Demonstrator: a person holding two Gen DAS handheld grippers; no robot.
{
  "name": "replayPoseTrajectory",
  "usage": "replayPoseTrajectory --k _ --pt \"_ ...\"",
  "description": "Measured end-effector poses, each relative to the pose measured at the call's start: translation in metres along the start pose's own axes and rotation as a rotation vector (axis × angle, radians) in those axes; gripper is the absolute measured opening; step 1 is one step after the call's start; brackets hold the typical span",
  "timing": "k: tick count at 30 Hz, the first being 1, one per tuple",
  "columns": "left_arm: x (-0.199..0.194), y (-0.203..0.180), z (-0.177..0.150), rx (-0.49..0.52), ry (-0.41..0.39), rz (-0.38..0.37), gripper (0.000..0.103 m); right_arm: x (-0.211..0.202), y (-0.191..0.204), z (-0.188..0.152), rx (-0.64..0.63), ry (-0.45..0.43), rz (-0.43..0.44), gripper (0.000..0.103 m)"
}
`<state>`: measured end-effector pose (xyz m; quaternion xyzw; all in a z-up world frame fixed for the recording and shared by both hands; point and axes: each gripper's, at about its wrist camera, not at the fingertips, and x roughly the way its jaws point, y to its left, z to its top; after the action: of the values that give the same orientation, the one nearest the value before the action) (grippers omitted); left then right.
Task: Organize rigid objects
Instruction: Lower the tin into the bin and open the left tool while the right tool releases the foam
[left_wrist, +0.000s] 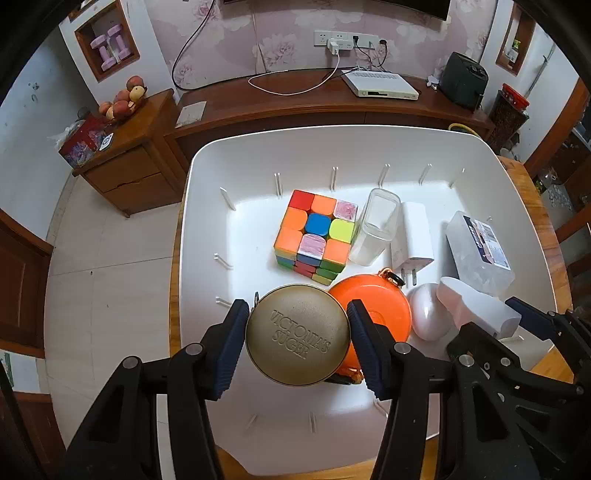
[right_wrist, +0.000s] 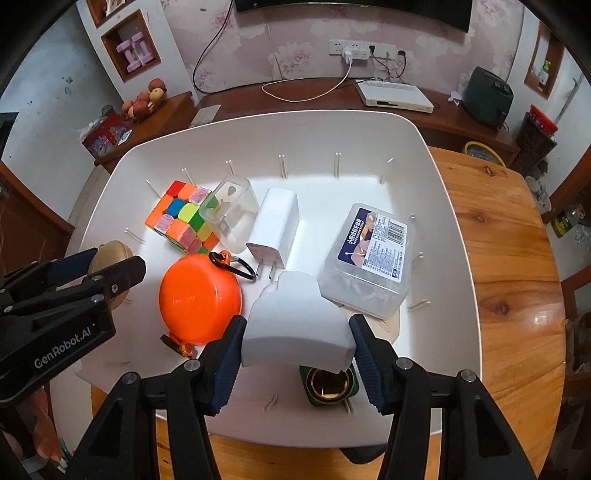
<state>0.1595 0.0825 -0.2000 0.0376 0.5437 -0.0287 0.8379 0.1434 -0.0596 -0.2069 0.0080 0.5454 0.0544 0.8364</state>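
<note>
Both tongs work over the bin: the left tongs (left_wrist: 297, 338) pinch a round gold tin (left_wrist: 297, 335) with a matte embossed lid between ribbed blue pads, and the right tongs (right_wrist: 297, 345) pinch a smooth white plastic block (right_wrist: 295, 325) with a curved, stepped top.

A large white plastic bin (right_wrist: 454, 236), glossy, with rounded corners and thin ribs up its inner walls, sits on a varnished wooden desk (right_wrist: 517, 258) and holds everything else. Taking the bin's middle as the mark: toward its right wall lies a clear, rectangular plastic box (right_wrist: 369, 262) with a printed label. Toward the far left sits a colourful puzzle cube (right_wrist: 181, 218), with a small clear lidded container (right_wrist: 229, 210) leaning against it. At the middle lies a white, boxy wall charger (right_wrist: 275, 229), prongs toward the camera. Left of the middle, nearer the front, rests a shiny orange round case (right_wrist: 199, 299) with a black clip. Near the front wall, under the held white block, stands a small green square piece with a gold ring (right_wrist: 328, 386).
</note>
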Motion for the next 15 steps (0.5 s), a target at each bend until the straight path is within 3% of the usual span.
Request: replayPoseTrajectory --k 4,5,6,8,15 --pt "-0.004 -0.002 -0.002 0.004 0.007 -0.003 0.059 -0.008 -0.002 -0.004 0.002 -0.009 0.006 0.058" --pt "-0.004 -0.003 -0.002 0.009 0.016 -0.004 0.064 -0.01 -0.002 -0.004 0.002 -0.017 0.012 0.059" --pt "-0.005 -0.004 -0.002 0.011 0.028 0.004 0.081 -0.013 -0.002 -0.004 0.002 -0.026 0.016 0.063" --pt "-0.009 -0.007 -0.003 0.013 0.021 0.015 0.092 -0.022 -0.004 -0.006 0.01 -0.054 0.027 0.068" --pt "-0.037 -0.015 -0.011 0.036 -0.029 0.036 0.092 -0.056 -0.015 -0.012 0.048 -0.119 0.068 0.069"
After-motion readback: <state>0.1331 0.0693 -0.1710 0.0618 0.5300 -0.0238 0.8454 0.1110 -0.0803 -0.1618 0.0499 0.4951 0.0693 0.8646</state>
